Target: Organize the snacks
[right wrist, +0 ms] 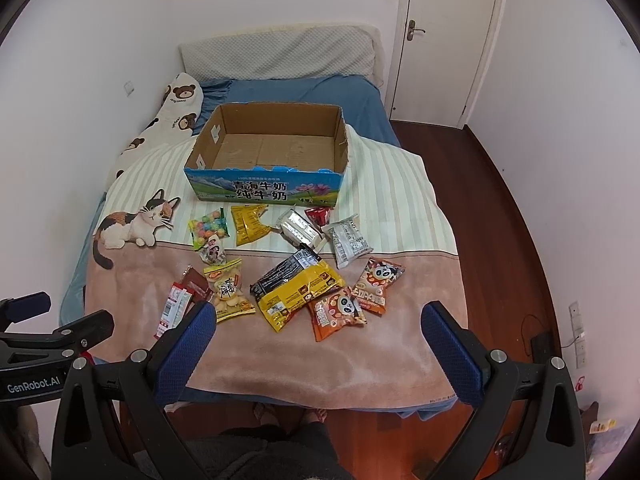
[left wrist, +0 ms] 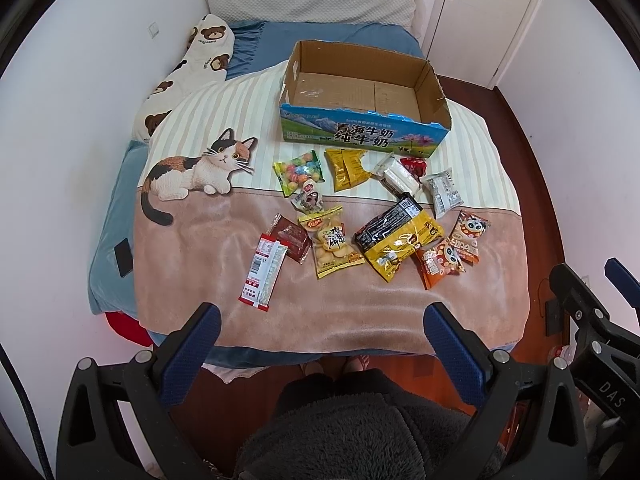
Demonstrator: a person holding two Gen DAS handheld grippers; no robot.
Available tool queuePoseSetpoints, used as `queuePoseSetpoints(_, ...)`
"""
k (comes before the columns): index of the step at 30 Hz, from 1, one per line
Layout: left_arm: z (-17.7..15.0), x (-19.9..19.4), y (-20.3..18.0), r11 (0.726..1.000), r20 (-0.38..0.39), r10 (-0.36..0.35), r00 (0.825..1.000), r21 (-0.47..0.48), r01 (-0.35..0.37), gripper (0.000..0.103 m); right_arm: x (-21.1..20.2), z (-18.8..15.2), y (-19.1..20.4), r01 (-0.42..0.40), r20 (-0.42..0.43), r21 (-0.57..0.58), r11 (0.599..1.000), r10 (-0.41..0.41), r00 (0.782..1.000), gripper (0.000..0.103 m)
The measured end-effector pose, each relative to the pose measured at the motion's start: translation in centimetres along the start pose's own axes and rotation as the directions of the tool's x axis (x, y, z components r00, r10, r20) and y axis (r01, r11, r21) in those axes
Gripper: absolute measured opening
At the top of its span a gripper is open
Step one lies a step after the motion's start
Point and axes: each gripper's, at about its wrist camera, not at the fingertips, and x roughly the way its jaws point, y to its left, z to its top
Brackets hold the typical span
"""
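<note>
An empty cardboard milk box [left wrist: 362, 80] [right wrist: 272, 148] sits on the bed. Several snack packets lie in front of it: a candy bag [left wrist: 298, 172], yellow packets [left wrist: 347, 166], a large yellow-black bag [left wrist: 398, 236] [right wrist: 298, 290], two orange panda packets [left wrist: 454, 250] [right wrist: 352, 300], a cookie bag [left wrist: 332, 242], a red-white stick pack [left wrist: 264, 272]. My left gripper [left wrist: 322, 316] is open and empty, above the bed's near edge. My right gripper [right wrist: 318, 316] is open and empty, also at the near edge.
A cat-print blanket [left wrist: 192, 216] covers the bed. A bear pillow [left wrist: 192, 64] lies at the left, a headboard cushion [left wrist: 312, 0] at the back. A phone [left wrist: 123, 256] lies on the left edge. A door [right wrist: 444, 36] and wooden floor [right wrist: 500, 220] are at the right.
</note>
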Motion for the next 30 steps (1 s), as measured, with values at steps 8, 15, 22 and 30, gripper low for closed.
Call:
queuePoseSetpoints(8,0.2,0.5,0.0,1.0,-0.015,-0.002,1.0,-0.003,0.002,0.103,0.1,0.2,0.1,-0.001,-0.004,0.003,1.0,0.001,1.0,0.103)
queuePoseSetpoints(15,0.5,0.8,-0.2,1.0,-0.026,0.0,1.0,-0.007,0.0,0.103,0.3,0.3,0.0,-0.003,-0.008,0.009,1.0,0.003,1.0,0.103)
queuePoseSetpoints(22,0.7,1.0,-0.3,1.0,-0.033,-0.002,0.999,-0.003,0.001,0.103,0.5,0.4,0.1,-0.007,-0.012,0.013,1.0,0.007,1.0,0.103)
queuePoseSetpoints(30,1.7,4.1,0.3,0.998,-0.043,0.044,0.998,-0.038,-0.046,0.103,4.7,-0.2,-0.8,-0.084,-0.099,0.111,0.99,0.095,0.99,0.103)
